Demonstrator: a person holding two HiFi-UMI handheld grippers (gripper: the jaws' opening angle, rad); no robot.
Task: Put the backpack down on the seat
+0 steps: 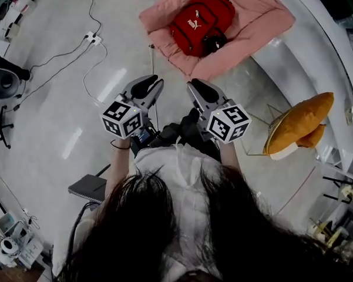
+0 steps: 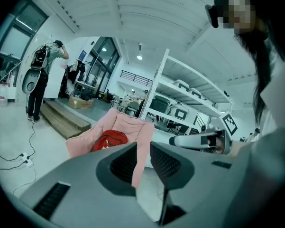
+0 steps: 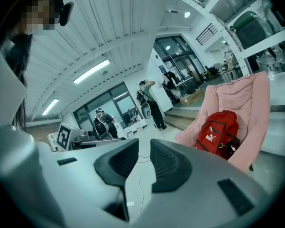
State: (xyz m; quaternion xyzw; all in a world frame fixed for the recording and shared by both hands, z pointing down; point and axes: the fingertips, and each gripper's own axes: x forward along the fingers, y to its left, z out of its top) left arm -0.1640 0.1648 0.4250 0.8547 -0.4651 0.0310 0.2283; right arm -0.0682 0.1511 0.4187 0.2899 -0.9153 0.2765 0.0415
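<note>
Red backpack [image 1: 197, 23], pink seat [image 1: 252, 16], orange cushion [image 1: 302, 122].

The head view looks steeply down from high above the floor [image 1: 53, 116], with the distant seat [image 1: 255, 16] at 1 o'clock. The left gripper view faces nearly level along its jaws, the seat just off centre toward 7 o'clock. The right gripper view has it at 3 o'clock. All three views share the seat and backpack [image 1: 197, 22].

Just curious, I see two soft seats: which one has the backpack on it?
The pink seat ahead holds the red backpack; the orange seat holds nothing.
</note>
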